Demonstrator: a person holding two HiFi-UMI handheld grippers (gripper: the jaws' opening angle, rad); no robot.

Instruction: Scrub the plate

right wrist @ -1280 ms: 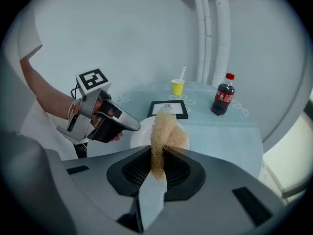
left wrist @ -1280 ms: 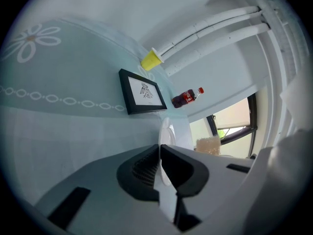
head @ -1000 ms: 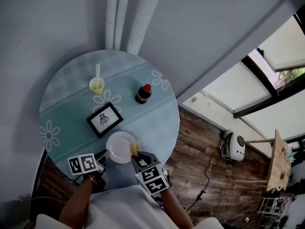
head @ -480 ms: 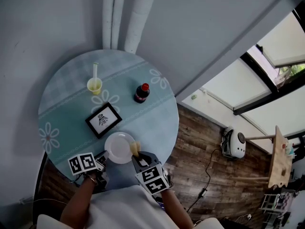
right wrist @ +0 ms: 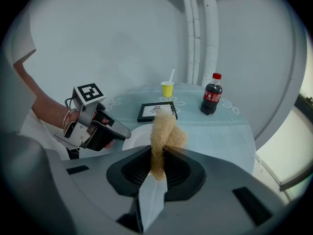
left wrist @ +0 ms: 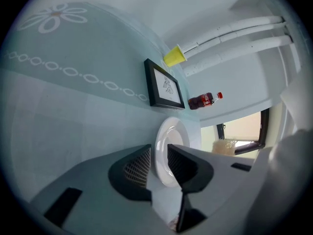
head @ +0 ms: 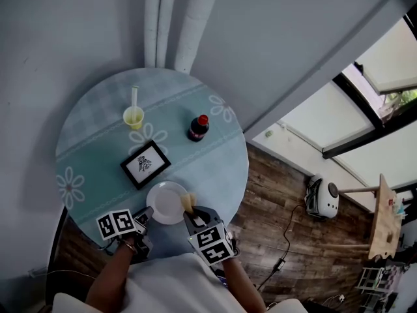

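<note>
While the left claw [left wrist: 159, 153] clamps the rim of the white plate [head: 166, 201] at its 7 o'clock, the right claw [right wrist: 159, 153] stands narrow, pinching a tan fibre scourer [right wrist: 164, 131] at the plate's 3 o'clock edge. The plate sits at the 6 o'clock edge of the round tabletop [head: 98, 142], nearest the person. Seen from the head view, the dish's open face lies toward 9 o'clock of the scourer, so the scrubbing stroke looks set to fall to the right hand, the left serving as anchor.
</note>
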